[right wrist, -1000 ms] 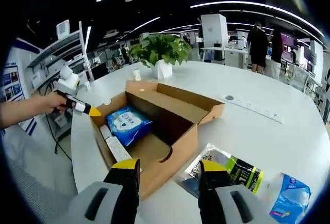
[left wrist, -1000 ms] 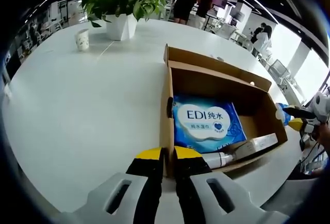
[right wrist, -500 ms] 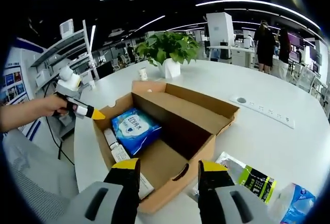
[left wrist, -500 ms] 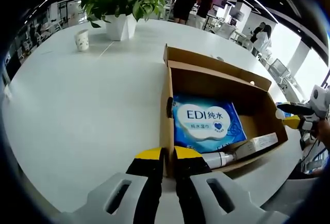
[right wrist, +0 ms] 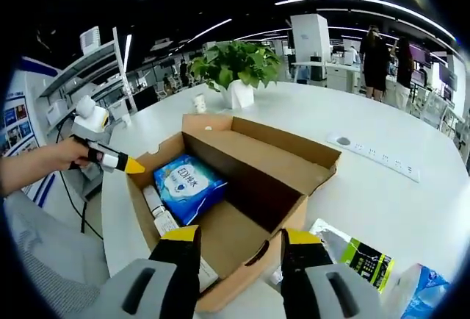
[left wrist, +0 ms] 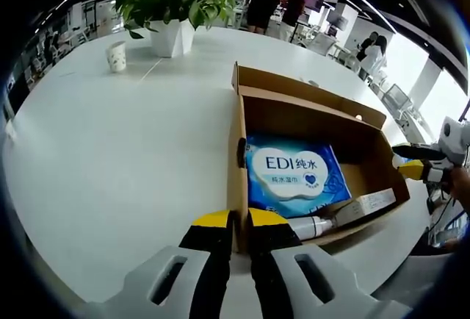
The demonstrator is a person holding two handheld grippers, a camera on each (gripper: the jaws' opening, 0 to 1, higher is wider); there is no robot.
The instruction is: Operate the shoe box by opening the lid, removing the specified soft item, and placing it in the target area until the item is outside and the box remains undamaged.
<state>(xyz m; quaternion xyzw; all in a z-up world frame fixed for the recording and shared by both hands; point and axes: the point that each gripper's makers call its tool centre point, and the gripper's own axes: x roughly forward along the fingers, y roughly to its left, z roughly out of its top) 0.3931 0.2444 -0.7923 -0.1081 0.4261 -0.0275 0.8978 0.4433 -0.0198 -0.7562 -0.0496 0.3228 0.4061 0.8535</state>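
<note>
Cardboard shoe box [left wrist: 308,120], lid open and folded back, lies on the white bench [left wrist: 125,150]; in my left gripper view its long axis runs from my fingers away toward the far flap. Inside, a blue wet-wipe pack [left wrist: 295,176] lies flat on the box floor, label up, white panel reading "EDI" with a small heart; its long side follows the box's long axis. Just beside it, at the near end wall, lie a white tube [left wrist: 312,225] and a slim white carton [left wrist: 367,203], both crosswise to the box.

My left gripper [left wrist: 239,223] has its yellow-tipped fingers nearly together, pinching the near corner wall of the box between them. My right gripper [right wrist: 239,239] holds its fingers well apart, one over the box interior and one outside the near wall, gripping nothing; in the left gripper view its tips [left wrist: 408,162] sit at the far right edge of the box.

In the right gripper view, a green-and-black packet [right wrist: 352,256] and a blue pouch [right wrist: 422,293] lie on the bench beside the box. A potted plant [left wrist: 172,3] and a paper cup [left wrist: 117,56] stand farther off.
</note>
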